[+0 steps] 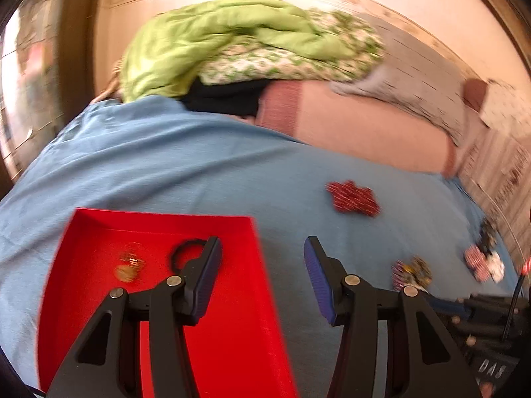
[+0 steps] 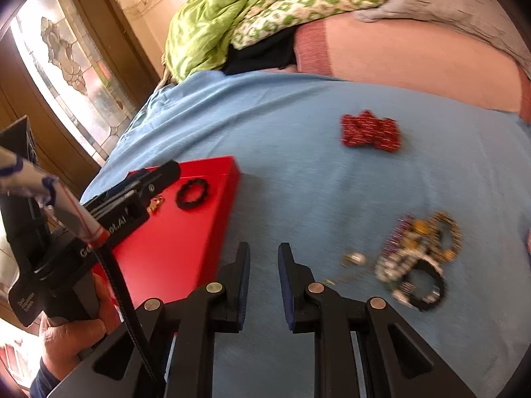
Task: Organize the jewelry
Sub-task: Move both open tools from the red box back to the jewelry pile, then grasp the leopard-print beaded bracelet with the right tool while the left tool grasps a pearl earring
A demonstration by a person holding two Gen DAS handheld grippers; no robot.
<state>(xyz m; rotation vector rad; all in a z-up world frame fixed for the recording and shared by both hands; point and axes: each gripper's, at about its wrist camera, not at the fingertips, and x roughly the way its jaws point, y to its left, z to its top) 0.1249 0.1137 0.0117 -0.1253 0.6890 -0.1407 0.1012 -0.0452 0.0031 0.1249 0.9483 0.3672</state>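
A red tray (image 1: pixel 232 315) lies on the blue sheet and holds a gold piece (image 1: pixel 127 263) and a black ring-shaped band (image 1: pixel 186 252). My left gripper (image 1: pixel 262 258) hangs open over the tray's right edge, nothing between its fingers. In the right wrist view the same tray (image 2: pixel 186 242) sits at the left with the black band (image 2: pixel 192 193) in it. My right gripper (image 2: pixel 264 258) hovers over the sheet just right of the tray, its jaws a narrow gap apart and empty. A tangled jewelry pile (image 2: pixel 418 258) lies to its right, a red beaded piece (image 2: pixel 370 131) farther back.
A person's hand (image 2: pixel 73 328) holds the left gripper over the tray. A green quilt (image 1: pixel 232 39) and a pink cushion (image 1: pixel 365 126) are heaped at the bed's far side. Another small heap of jewelry (image 1: pixel 484 258) lies near the bed's right edge. A stained-glass window (image 2: pixel 66 76) is on the left.
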